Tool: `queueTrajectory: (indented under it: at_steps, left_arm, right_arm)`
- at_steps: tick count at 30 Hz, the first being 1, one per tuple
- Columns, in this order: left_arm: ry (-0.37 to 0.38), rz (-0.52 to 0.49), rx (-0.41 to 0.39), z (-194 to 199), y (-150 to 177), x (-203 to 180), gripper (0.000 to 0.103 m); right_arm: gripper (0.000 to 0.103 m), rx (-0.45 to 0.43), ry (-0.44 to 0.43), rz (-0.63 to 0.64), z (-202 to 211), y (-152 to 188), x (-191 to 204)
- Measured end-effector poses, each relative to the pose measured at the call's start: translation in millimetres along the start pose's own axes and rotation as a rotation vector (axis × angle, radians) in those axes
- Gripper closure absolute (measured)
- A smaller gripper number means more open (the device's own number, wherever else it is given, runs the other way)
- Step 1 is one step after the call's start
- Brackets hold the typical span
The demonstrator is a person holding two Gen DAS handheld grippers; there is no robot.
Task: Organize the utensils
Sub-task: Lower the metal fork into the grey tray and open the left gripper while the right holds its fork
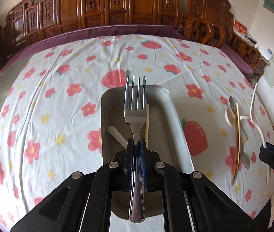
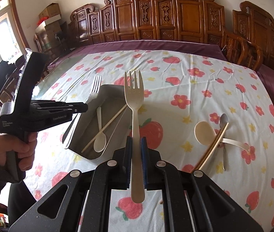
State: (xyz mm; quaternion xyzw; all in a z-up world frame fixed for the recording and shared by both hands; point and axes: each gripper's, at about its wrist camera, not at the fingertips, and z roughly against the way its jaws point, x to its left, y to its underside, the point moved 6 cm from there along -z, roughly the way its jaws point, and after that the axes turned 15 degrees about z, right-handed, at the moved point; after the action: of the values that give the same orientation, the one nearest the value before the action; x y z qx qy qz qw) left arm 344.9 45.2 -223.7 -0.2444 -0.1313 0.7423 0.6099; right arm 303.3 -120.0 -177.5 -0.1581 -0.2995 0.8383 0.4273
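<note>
At the far left, the left gripper (image 2: 90, 107) is held by a hand (image 2: 20, 145) and is clamped on the handle of a metal fork (image 1: 135, 104), whose tines point straight ahead, away from the holder. Directly beneath that fork lies the metal tray (image 1: 106, 119) on the flowered cloth of the table (image 1: 59, 96), its long axis running roughly in line with the fork, so the fork appears to need only lowering and release — this gripper is judged the nearer to the tray. In the tray a pale spoon (image 2: 99, 135) and a single chopstick (image 2: 106, 124) are already laid, the chopstick crossing the spoon on a slant; they take up the middle of the floor and could be struck if the fork is set down on them. Further right, the right gripper (image 2: 136, 145) is closed on a beige plastic fork (image 2: 135, 104), also tines forward, held above the cloth just beside the tray's right edge; the tray lies ahead and to its left. Well to the right, a small pile is left on the cloth: a large beige spoon (image 2: 204, 133), a pair of chopsticks (image 2: 214, 145) lying across it, a metal spoon (image 2: 224, 119) and a white curved utensil (image 2: 235, 142), touching one another — they would still have to be untangled.
</note>
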Motion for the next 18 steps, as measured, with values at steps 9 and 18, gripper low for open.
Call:
queueTrajectory:
  at_steps: [9, 18]
  left_arm:
    - [0.007, 0.007, 0.015, -13.9, -3.2, 0.6, 0.097]
    - [0.026, 0.017, -0.011, -4.1, -4.5, 8.4, 0.095]
  right_arm:
    - [0.092, 0.010, -0.005, 0.009, -11.4, -7.6, 3.7]
    - [0.092, 0.021, -0.026, -0.007, -24.0, -12.6, 8.3]
